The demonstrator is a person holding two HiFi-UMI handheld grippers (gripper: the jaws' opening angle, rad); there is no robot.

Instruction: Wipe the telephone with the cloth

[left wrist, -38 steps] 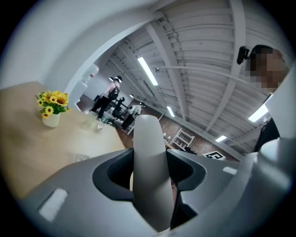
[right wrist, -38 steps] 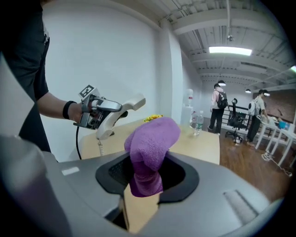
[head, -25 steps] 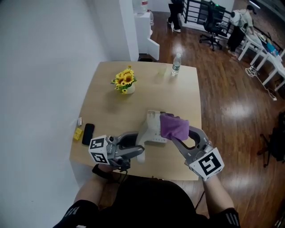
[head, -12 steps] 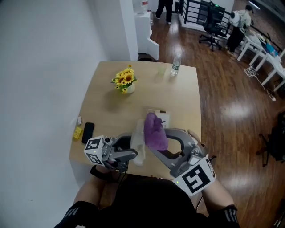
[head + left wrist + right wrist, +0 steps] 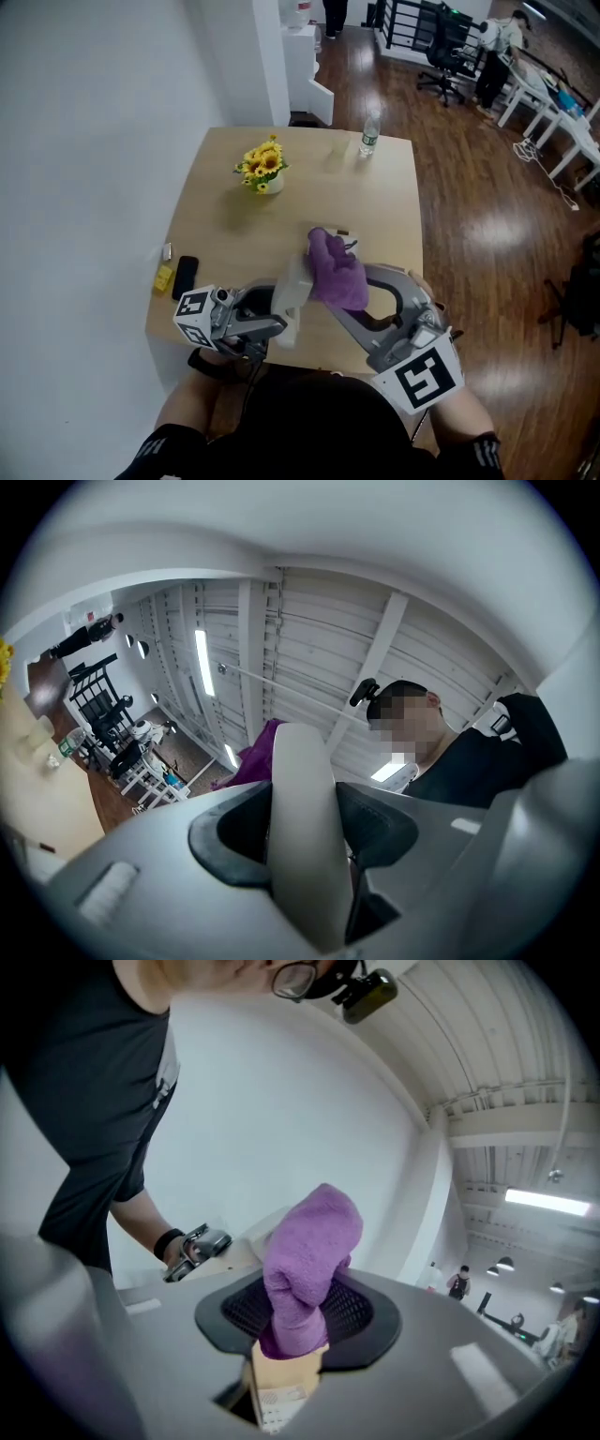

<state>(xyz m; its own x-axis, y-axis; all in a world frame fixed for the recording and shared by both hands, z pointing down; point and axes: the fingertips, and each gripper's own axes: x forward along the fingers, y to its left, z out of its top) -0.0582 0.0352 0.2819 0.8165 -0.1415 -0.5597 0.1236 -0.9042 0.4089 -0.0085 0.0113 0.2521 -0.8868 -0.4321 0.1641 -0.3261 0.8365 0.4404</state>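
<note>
Left gripper view shows the left gripper (image 5: 302,829) with its jaws clamped on a white telephone handset (image 5: 302,761), one pad on each flat side. Right gripper view shows the right gripper (image 5: 298,1321) closed tight on a bunched purple terry cloth (image 5: 311,1251). From the head view, the handset's long axis runs away from the person, its far end up against the cloth; contact is unclear. A corner of the white telephone base (image 5: 345,242) peeks out beyond the cloth on the light wooden table (image 5: 394,202). A pot of yellow sunflowers (image 5: 262,169) and a clear plastic water bottle (image 5: 368,136) stand well apart at the far side. A black smartphone (image 5: 186,277) lies at the left edge.
</note>
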